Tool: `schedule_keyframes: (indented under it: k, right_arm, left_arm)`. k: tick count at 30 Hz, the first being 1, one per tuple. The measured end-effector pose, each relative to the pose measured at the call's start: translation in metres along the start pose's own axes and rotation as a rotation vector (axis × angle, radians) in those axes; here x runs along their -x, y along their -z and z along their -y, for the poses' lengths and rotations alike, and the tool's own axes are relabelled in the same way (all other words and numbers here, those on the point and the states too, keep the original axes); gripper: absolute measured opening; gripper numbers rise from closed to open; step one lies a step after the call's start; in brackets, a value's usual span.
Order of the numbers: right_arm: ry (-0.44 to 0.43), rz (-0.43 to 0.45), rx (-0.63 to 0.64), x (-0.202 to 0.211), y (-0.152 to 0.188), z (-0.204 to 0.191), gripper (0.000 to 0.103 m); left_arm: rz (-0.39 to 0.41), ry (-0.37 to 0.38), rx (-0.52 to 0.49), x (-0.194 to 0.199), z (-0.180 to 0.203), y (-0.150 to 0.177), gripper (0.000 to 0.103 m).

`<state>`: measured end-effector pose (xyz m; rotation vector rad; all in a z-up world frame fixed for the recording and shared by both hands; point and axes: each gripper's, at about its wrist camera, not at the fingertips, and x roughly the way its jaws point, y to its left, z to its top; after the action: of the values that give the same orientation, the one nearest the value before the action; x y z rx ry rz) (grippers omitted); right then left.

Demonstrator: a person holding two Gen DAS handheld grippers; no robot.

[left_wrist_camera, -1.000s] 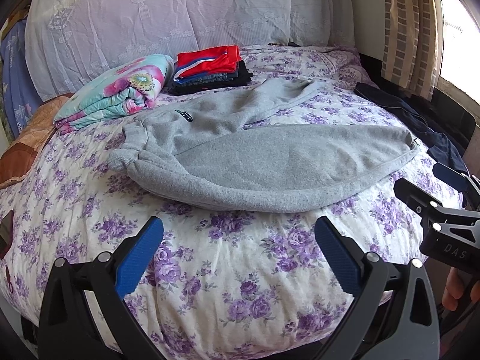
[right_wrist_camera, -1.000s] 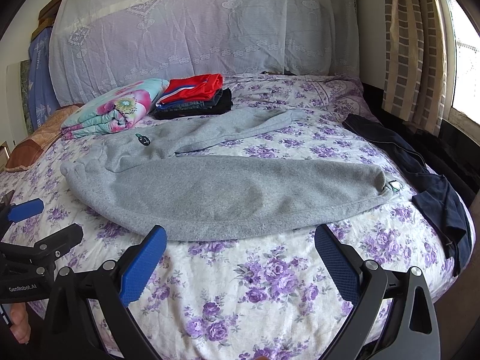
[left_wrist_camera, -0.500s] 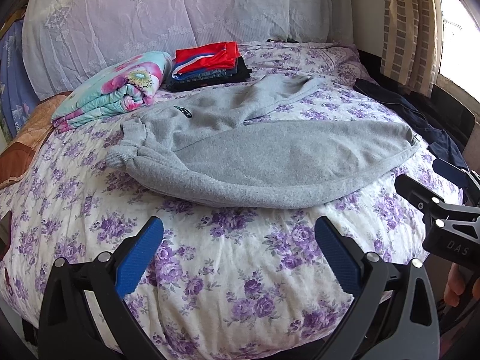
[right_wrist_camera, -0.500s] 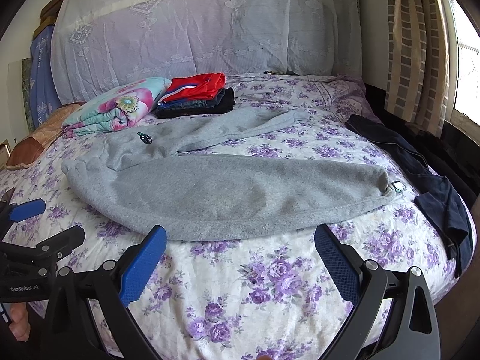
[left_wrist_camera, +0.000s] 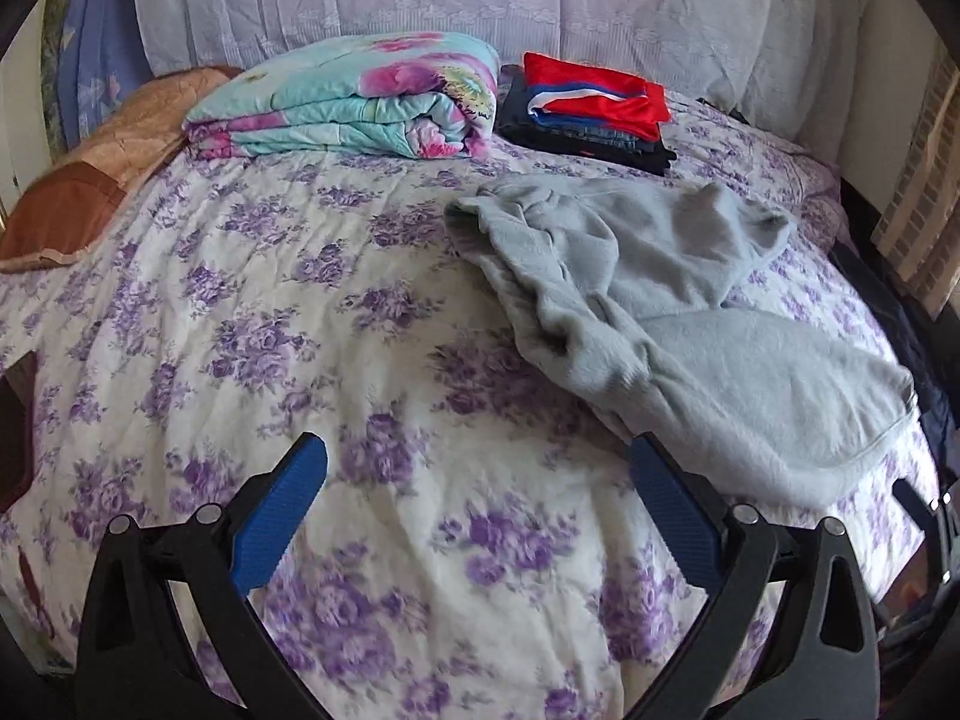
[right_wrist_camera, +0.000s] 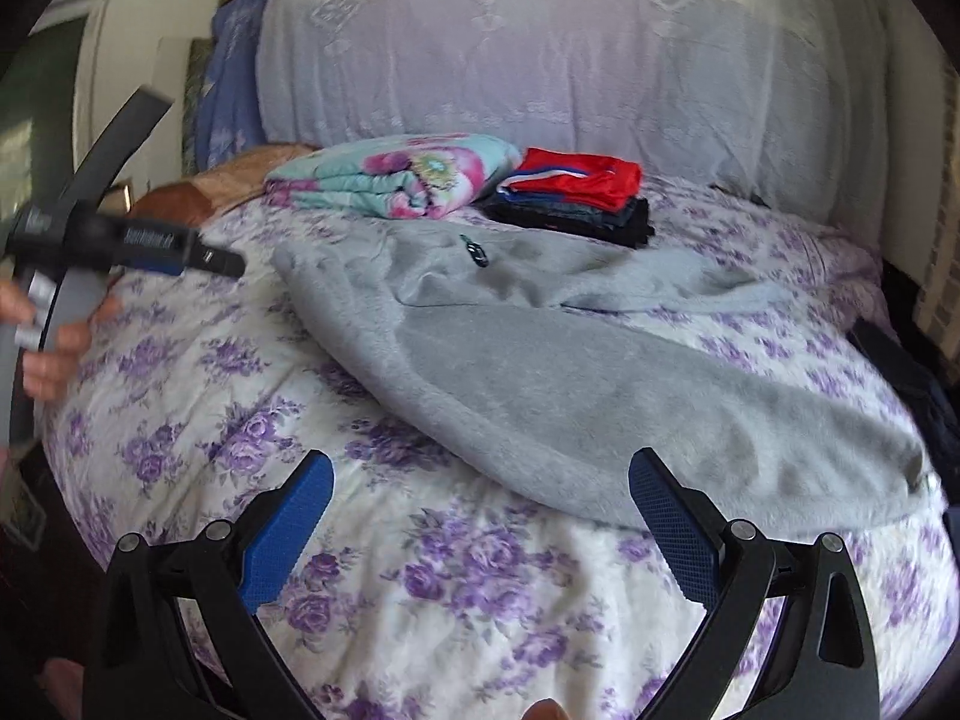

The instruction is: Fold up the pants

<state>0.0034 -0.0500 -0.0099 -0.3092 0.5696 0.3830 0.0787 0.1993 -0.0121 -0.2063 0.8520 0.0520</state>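
Note:
Grey fleece pants (left_wrist_camera: 672, 324) lie spread on the flowered bedspread (left_wrist_camera: 336, 360), waist to the left, one leg running to the right edge; they also show in the right wrist view (right_wrist_camera: 576, 372). My left gripper (left_wrist_camera: 477, 516) is open and empty over bare bedspread, its right finger close to the near leg's edge. It also shows from the side at the left of the right wrist view (right_wrist_camera: 198, 261). My right gripper (right_wrist_camera: 480, 531) is open and empty just in front of the near leg.
A folded floral quilt (left_wrist_camera: 360, 108) and a stack of folded clothes with a red top (left_wrist_camera: 591, 108) sit by the lace-covered headboard (right_wrist_camera: 570, 60). A brown pillow (left_wrist_camera: 90, 174) lies far left. Dark clothing (right_wrist_camera: 924, 396) hangs off the bed's right edge.
Both grippers have moved left and closer to the bed. The left gripper swung far left, so the pants now sit to its right. The pants look more bunched at the waist.

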Motion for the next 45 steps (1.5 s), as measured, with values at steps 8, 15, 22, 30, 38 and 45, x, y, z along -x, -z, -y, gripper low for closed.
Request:
schedule_keyframes:
  k: [8, 15, 22, 30, 38, 45]
  right_arm:
    - [0.012, -0.019, 0.284, -0.050, -0.046, -0.077, 0.100]
    - [0.068, -0.095, 0.375, -0.093, -0.057, -0.093, 0.075]
    - [0.015, -0.164, 0.312, -0.109, -0.072, -0.084, 0.016]
    - [-0.222, -0.011, 0.386, -0.054, -0.095, -0.147, 0.016]
    - [-0.448, -0.236, 0.318, -0.091, -0.060, -0.157, 0.080]
    - [-0.540, -0.120, 0.236, -0.052, -0.089, -0.077, 0.100]
  left_arm:
    - [-0.184, 0.198, 0.072, -0.090, -0.016, -0.075, 0.098]
    - [-0.367, 0.259, 0.062, -0.165, -0.007, -0.109, 0.070]
    - [-0.307, 0.283, -0.029, -0.157, 0.004, -0.125, 0.026]
    - [-0.089, 0.267, -0.012, -0.073, -0.065, -0.118, 0.020]
    - [-0.142, 0.036, 0.022, -0.092, -0.118, -0.058, 0.084]
    - [0.121, -0.101, -0.190, -0.007, -0.107, -0.104, 0.096]
